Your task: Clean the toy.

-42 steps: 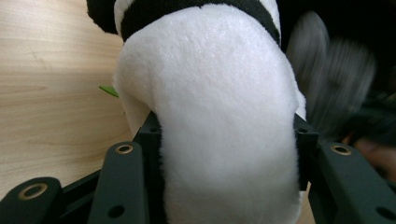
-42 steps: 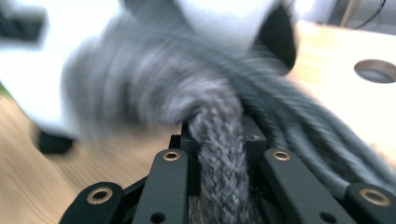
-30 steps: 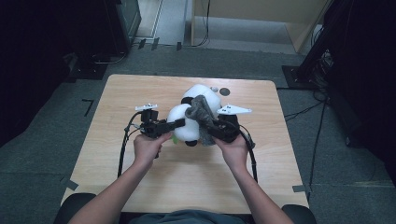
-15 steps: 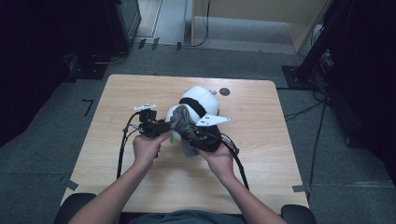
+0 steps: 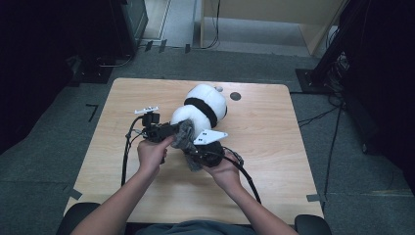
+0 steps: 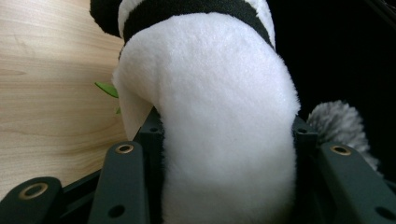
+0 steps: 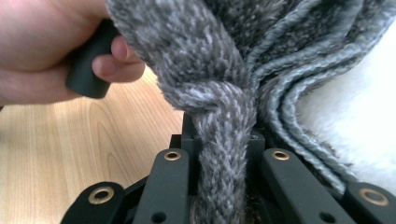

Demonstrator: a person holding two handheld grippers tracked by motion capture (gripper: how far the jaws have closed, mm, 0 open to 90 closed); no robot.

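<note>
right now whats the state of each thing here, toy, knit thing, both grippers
plush panda: lying on the wooden table, white part clamped between the left gripper's jaws
grey knitted scarf: bunched against the panda, one knotted strand pinched by the right gripper
left gripper: shut on the panda
right gripper: shut on the scarf
black round mark: flat on the table beyond the panda, untouched

Light wooden table (image 5: 274,147), plush panda (image 5: 203,106) (lying down)
</note>
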